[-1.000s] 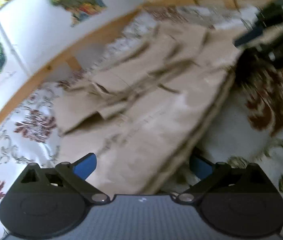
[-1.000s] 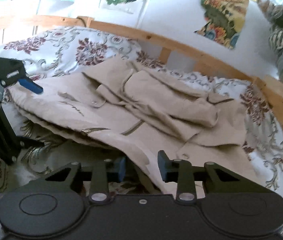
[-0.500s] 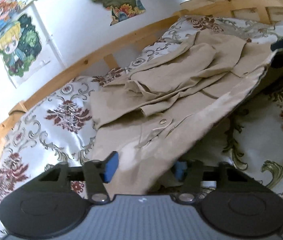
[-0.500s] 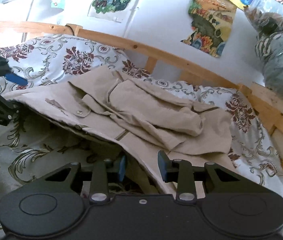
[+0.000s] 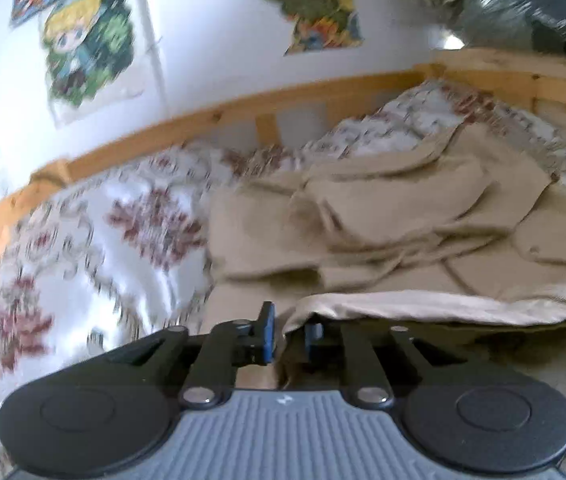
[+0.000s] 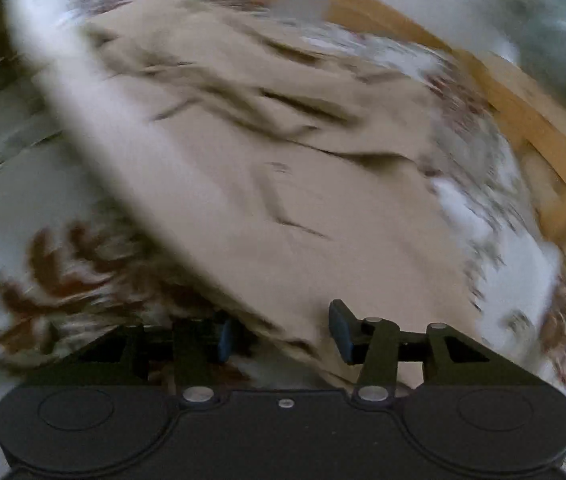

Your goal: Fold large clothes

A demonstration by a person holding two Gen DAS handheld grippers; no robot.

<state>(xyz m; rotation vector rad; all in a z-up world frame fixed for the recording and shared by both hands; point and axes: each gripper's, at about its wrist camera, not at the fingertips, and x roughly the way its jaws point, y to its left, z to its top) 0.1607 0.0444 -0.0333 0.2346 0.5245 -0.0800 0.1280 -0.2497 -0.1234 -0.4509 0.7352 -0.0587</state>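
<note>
A large beige coat (image 5: 403,216) lies crumpled on a floral bed sheet (image 5: 123,240). In the left wrist view my left gripper (image 5: 290,336) has its jaws nearly together and still closing, with the corner of the coat's near hem pinched between the blue pads and raised off the sheet. The right wrist view is badly blurred. There the coat (image 6: 283,160) fills the middle, and its near edge runs between the fingers of my right gripper (image 6: 283,336). Those jaws are opening, and the pads stand apart from the cloth.
A wooden bed rail (image 5: 243,108) runs along the far side and turns at the right corner, seen too as the rail (image 6: 523,120) in the right view. Cartoon posters (image 5: 87,40) hang on the white wall. A plastic-wrapped bundle (image 5: 543,8) sits at the top right.
The left jaws went from wide open to closed on the coat's hem and lifted it. The right jaws widened, and that view swung down close to the coat and blurred.
</note>
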